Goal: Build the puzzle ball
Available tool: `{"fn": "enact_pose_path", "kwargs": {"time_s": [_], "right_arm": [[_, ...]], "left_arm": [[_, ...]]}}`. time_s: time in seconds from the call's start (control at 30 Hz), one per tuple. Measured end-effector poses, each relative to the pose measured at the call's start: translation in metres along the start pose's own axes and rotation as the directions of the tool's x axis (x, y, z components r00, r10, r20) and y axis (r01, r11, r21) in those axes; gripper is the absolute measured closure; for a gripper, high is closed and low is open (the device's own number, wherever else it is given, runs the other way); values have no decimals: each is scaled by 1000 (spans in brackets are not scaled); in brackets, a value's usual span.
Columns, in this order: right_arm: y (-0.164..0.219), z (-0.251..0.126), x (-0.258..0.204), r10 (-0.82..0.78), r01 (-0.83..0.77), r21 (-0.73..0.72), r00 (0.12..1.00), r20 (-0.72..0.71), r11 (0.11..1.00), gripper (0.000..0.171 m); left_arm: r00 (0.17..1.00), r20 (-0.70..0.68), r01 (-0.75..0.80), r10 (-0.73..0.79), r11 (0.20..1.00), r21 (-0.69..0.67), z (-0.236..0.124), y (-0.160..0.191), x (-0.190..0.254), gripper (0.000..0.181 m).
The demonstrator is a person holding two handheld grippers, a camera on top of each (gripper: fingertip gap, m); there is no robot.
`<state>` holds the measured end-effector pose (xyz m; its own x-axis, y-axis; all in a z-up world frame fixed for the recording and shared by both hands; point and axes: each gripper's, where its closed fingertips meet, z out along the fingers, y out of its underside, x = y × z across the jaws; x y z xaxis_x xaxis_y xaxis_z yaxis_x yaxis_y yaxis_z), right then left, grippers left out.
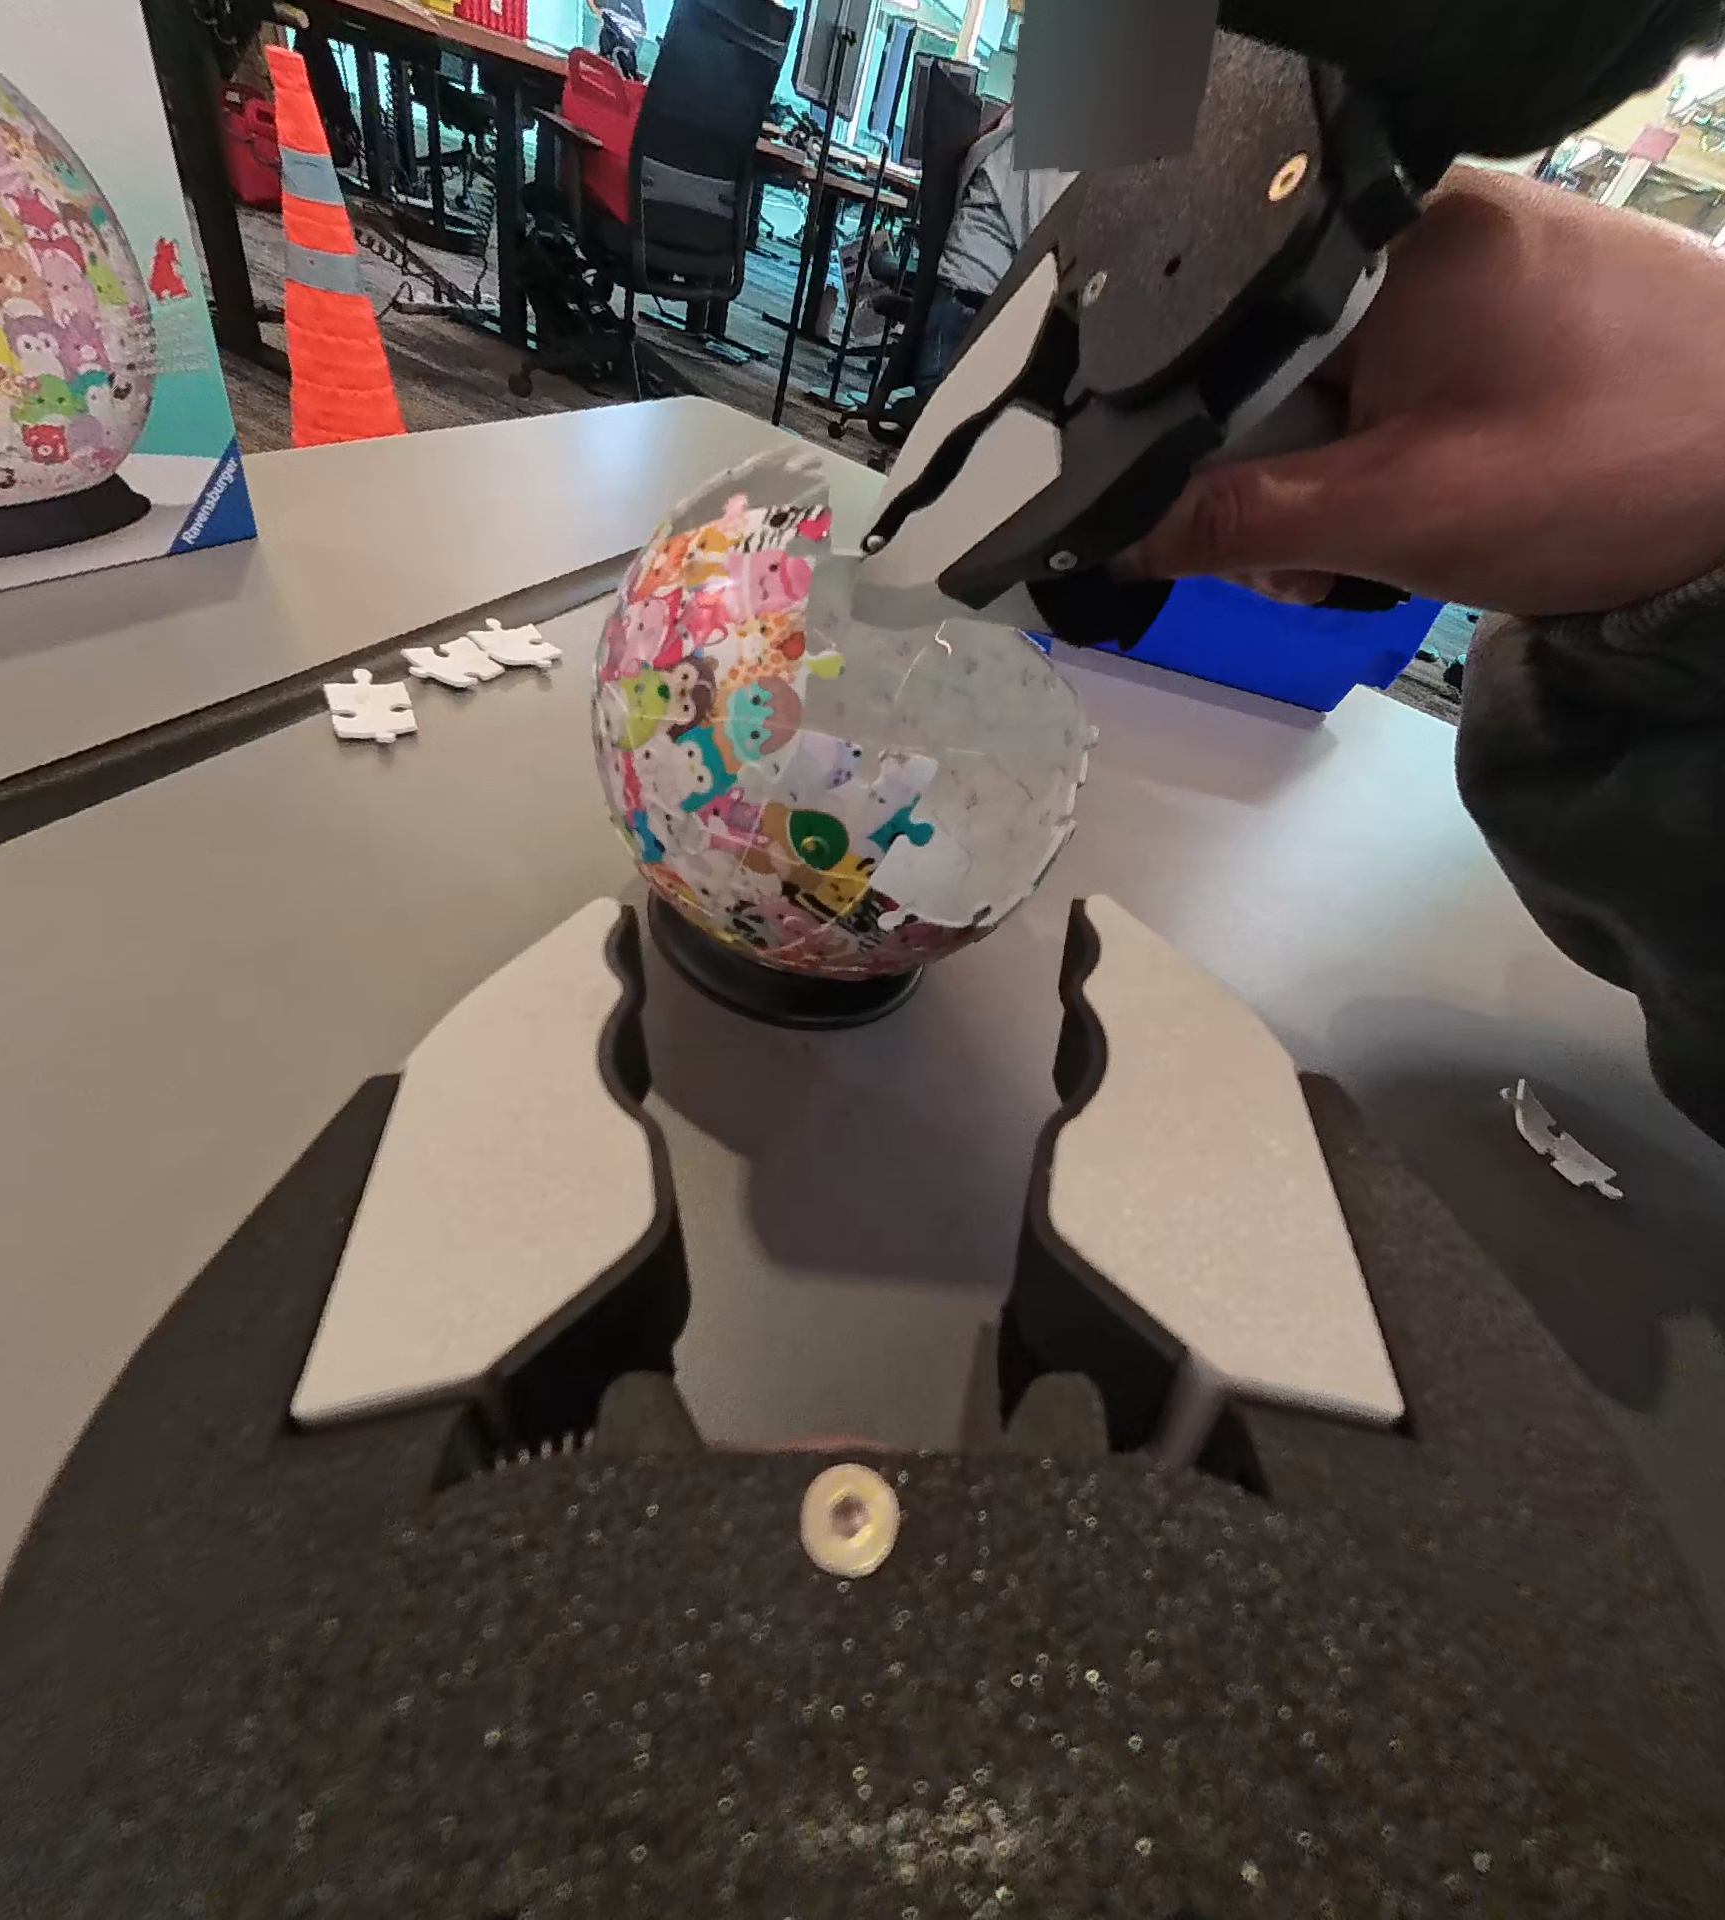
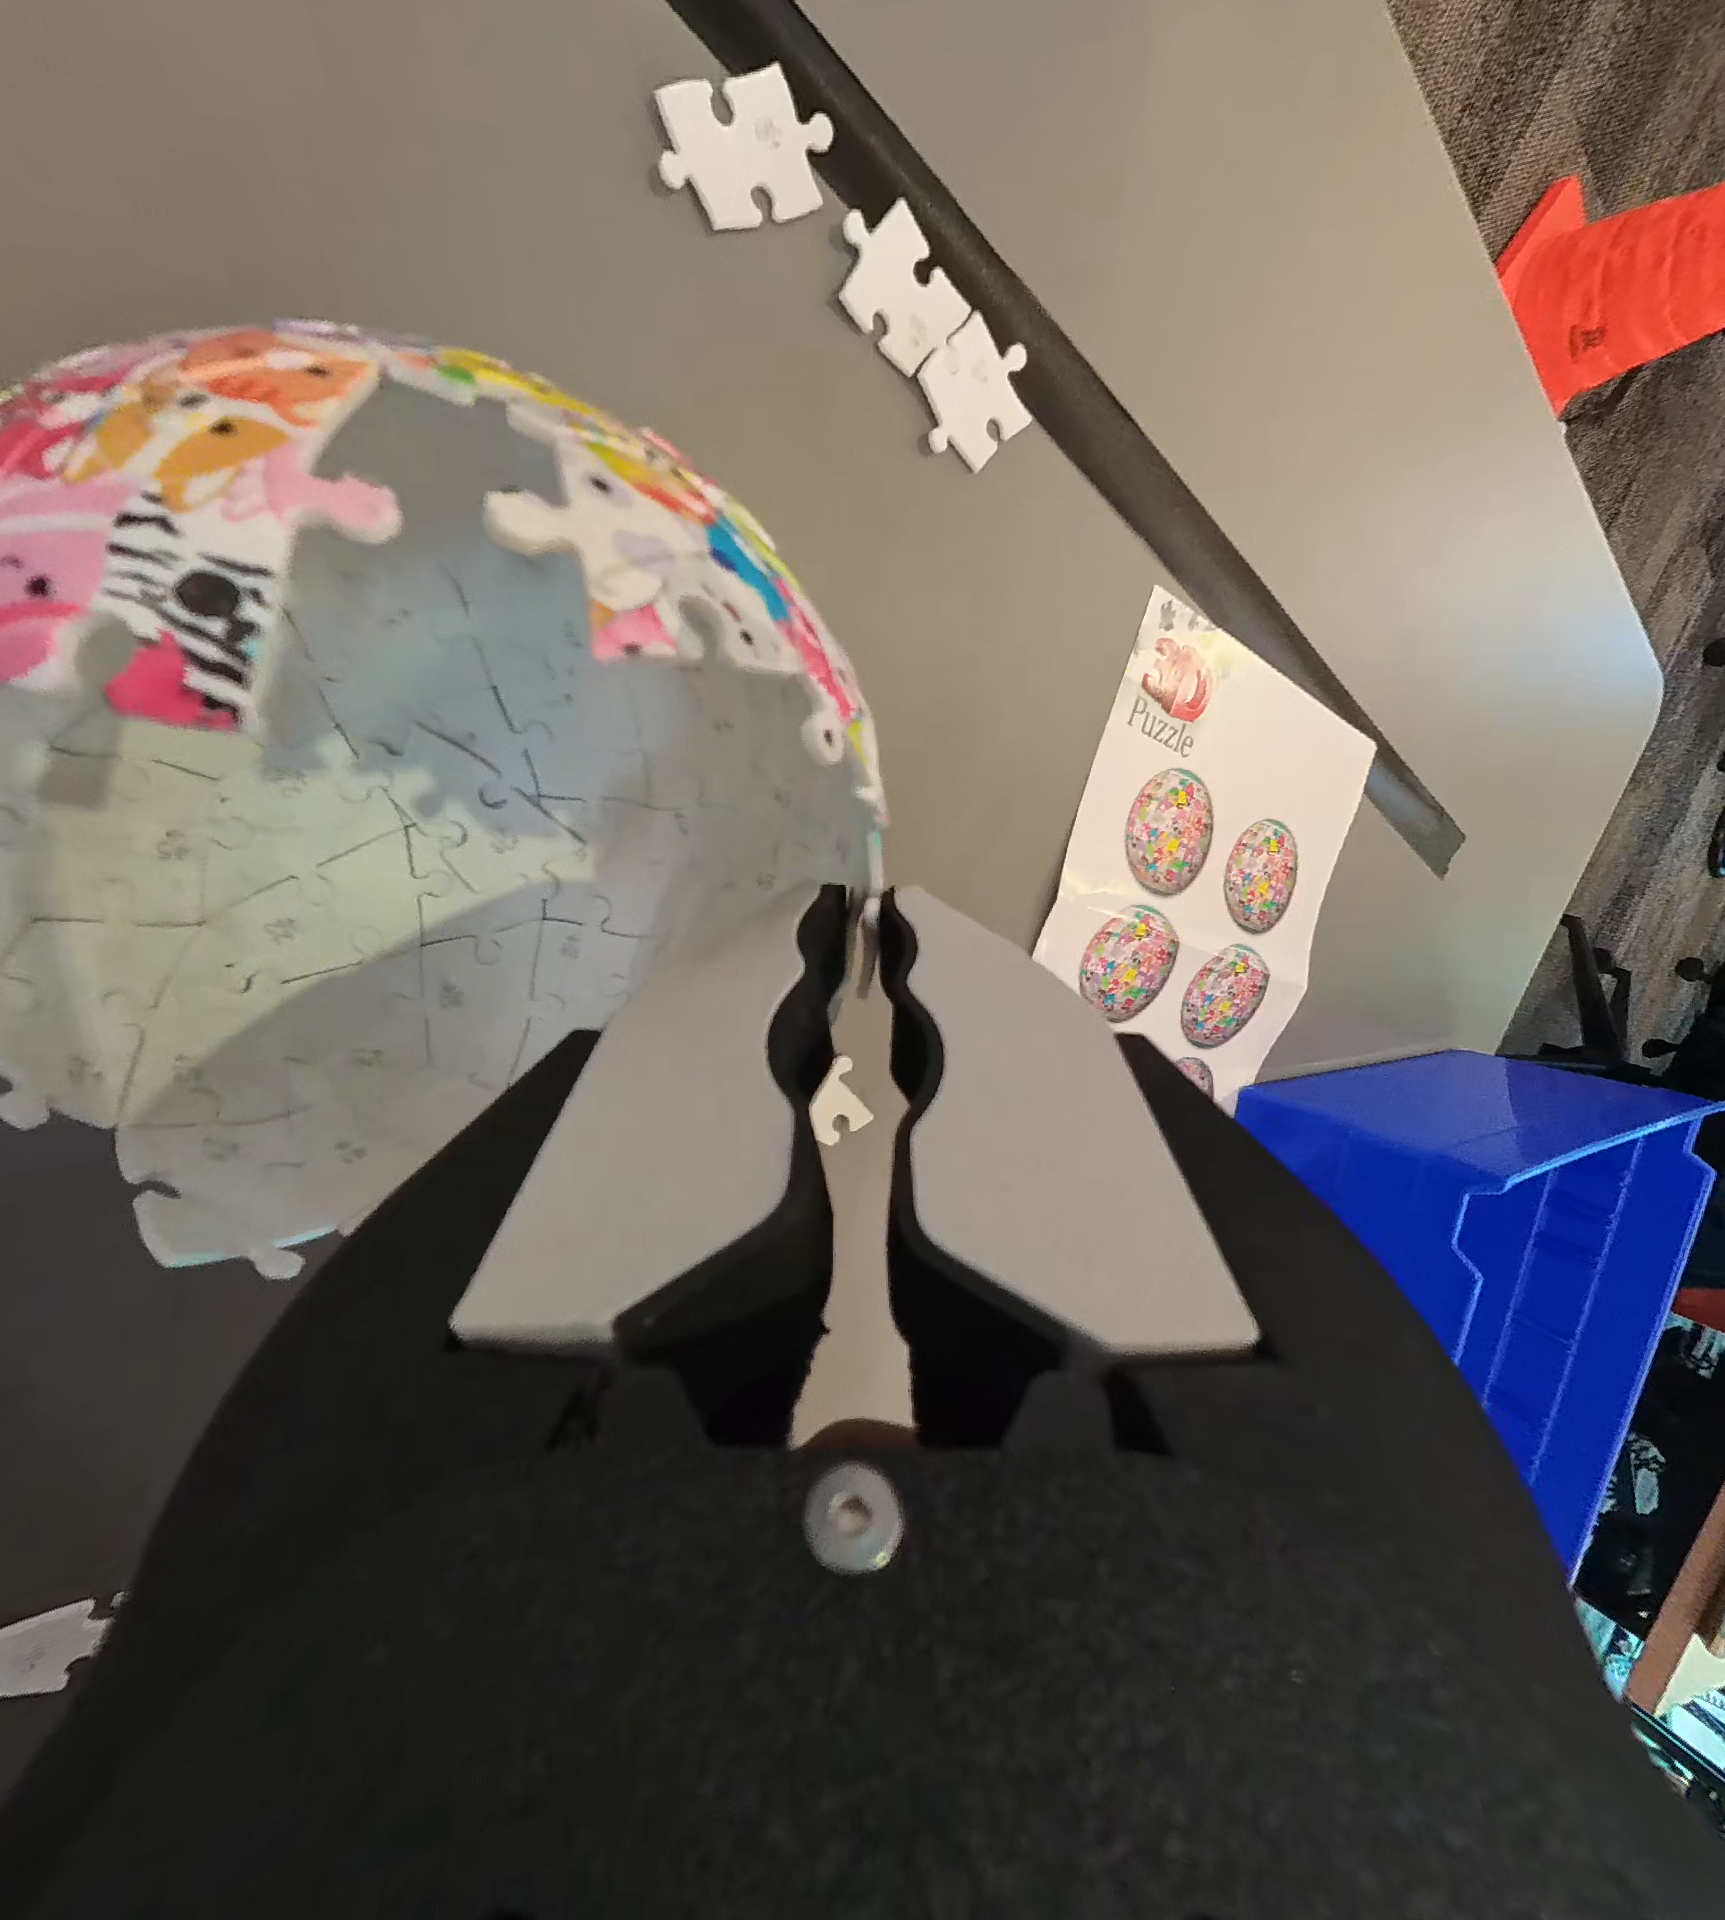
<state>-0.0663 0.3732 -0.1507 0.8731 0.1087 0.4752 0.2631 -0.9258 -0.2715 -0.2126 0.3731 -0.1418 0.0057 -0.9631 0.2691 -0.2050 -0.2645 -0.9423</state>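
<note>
Puzzle ball (image 1: 796, 748), half built, sits on its black stand (image 1: 785, 977) on the grey table (image 1: 214, 987). My right gripper (image 2: 866, 914) pinches a white piece (image 2: 840, 1114) at its open rim; my left gripper (image 1: 842, 925) waits wide, empty. Next, I judge, aligning the tabs.

The ball (image 1: 733, 727) stands upright on a black ring stand (image 1: 785, 987) on the grey table, a hollow shell only partly built: bright cartoon print covers its left side, while a large ragged gap on the right and top shows the pale grey inner faces of the pieces. Three loose pieces (image 1: 442, 675) lie white side up just left of it, two of them touching. Another loose piece (image 1: 1559, 1143) lies well apart on the right.
</note>
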Motion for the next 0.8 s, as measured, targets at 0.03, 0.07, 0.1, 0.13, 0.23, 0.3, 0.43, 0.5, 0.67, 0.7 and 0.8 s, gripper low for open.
{"fn": "enact_pose_path", "kwargs": {"time_s": [0.03,0.07,0.1,0.13,0.23,0.3,0.43,0.5,0.67,0.7,0.8], "right_arm": [[0,0,0,-1,1,0,1000,-1,1000,166],[0,0,1,-8,8,-1,1000,-5,1000,166],[0,0,1,-18,18,-2,1000,-13,1000,165],[1,0,2,-28,28,-4,999,-23,1000,164],[2,-4,3,-48,48,4,998,-42,999,149],[4,-6,3,-43,44,9,998,-43,999,149],[2,-7,5,-26,27,15,999,-33,1000,155],[2,-7,2,-29,30,11,999,-22,1000,163],[2,-7,2,-27,27,9,999,-22,1000,166],[1,-6,2,-22,22,10,1000,-17,1000,166],[1,-6,2,-16,17,8,1000,-8,1000,166]], "left_arm": [[1000,0,-1,1,1000,0,0,0,0,105],[1000,0,-1,1,1000,-1,0,0,0,105],[1000,0,-2,2,1000,-1,0,0,0,105],[1000,-1,-2,2,1000,-1,0,0,0,105],[1000,-1,-2,2,1000,-2,0,0,0,105],[1000,-1,-1,1,1000,-2,0,0,0,105],[1000,-1,-3,3,1000,-5,1,1,1,105],[1000,-2,-3,3,1000,-6,1,1,1,105],[1000,-6,1,-2,1000,-10,1,1,1,105],[1000,-6,2,-2,1000,-10,1,1,1,105],[1000,-7,3,-3,1000,-9,1,1,1,105]]}}
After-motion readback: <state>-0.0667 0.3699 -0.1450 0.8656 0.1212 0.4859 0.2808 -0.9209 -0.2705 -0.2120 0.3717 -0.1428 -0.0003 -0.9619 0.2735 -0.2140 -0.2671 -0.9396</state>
